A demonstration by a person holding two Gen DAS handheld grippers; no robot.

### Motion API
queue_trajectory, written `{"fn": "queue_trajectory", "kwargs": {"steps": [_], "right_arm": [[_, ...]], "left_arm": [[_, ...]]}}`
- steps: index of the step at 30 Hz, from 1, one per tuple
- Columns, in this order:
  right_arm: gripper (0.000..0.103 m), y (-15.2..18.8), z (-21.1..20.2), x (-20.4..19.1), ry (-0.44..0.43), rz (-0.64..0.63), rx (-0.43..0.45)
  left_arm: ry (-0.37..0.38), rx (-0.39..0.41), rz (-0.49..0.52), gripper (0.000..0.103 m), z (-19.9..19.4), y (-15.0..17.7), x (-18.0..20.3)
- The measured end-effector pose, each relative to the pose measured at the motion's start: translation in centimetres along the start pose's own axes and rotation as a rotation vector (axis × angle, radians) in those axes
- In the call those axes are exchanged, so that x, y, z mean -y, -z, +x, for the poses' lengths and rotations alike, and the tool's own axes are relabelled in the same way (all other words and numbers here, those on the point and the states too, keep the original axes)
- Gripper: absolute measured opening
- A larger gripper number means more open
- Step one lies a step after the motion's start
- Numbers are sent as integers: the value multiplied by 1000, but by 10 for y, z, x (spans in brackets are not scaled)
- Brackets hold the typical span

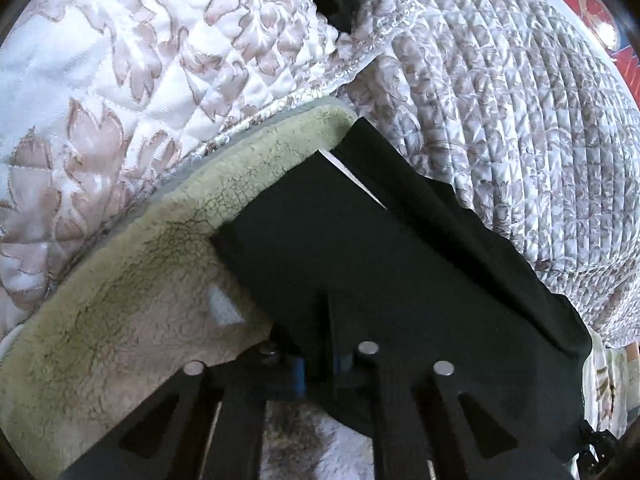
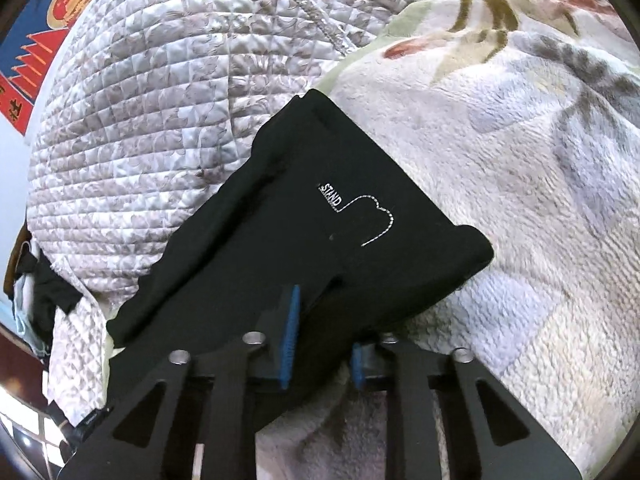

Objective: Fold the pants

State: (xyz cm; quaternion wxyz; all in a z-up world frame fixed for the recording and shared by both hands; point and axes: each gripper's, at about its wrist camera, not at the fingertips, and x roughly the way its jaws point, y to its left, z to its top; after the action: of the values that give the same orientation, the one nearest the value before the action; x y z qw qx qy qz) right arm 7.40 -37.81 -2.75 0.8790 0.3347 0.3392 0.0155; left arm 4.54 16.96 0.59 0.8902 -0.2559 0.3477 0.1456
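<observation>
black claw [image 2: 322, 354], blue pads [image 2: 290, 336], silver screws.

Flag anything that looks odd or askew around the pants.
Nothing looks damaged or spilled. The black pants form a folded bundle, tilted, with both claws, left and right, at its near edge. Another dark garment hangs off the quilt's left edge.
</observation>
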Motion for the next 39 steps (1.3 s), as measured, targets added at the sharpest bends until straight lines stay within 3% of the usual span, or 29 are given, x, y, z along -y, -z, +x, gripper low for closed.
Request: {"fn": "queue_trajectory", "kwargs": {"steps": [3, 12, 17, 25, 27, 30, 33, 35, 36, 39], "right_arm": [[5, -3, -3, 0, -15, -4, -4], [4, -3, -59, 0, -53, -22, 11], [4, 25, -95, 17, -42, -7, -41], [4, 59, -136, 39, -25, 12, -49], [4, 62, -136, 45, -12, 10, -52], [5, 71, -118, 61, 11, 43, -126], [11, 75, -128, 57, 58, 12, -109], [26, 77, -137, 52, 103, -20, -92], [35, 77, -147, 49, 144, -36, -56], [38, 73, -171, 51, 236, -37, 58]], "left_arm": [[0, 18, 30, 4, -9, -1, 4], [46, 57, 72, 4, -74, 7, -6], [32, 27, 81, 4, -109, 45, -34], [23, -12, 83, 4, -133, 86, -54], [4, -36, 103, 4, -128, 93, -54], [-12, -80, 83, 5, -122, 98, -57], [-58, -29, 93, 9, -140, 96, -54], [-112, 5, 89, 10, -153, 92, -54], [-136, 25, 88, 12, -159, 90, -54], [-138, 73, 105, 21, -172, 79, -50]]}}
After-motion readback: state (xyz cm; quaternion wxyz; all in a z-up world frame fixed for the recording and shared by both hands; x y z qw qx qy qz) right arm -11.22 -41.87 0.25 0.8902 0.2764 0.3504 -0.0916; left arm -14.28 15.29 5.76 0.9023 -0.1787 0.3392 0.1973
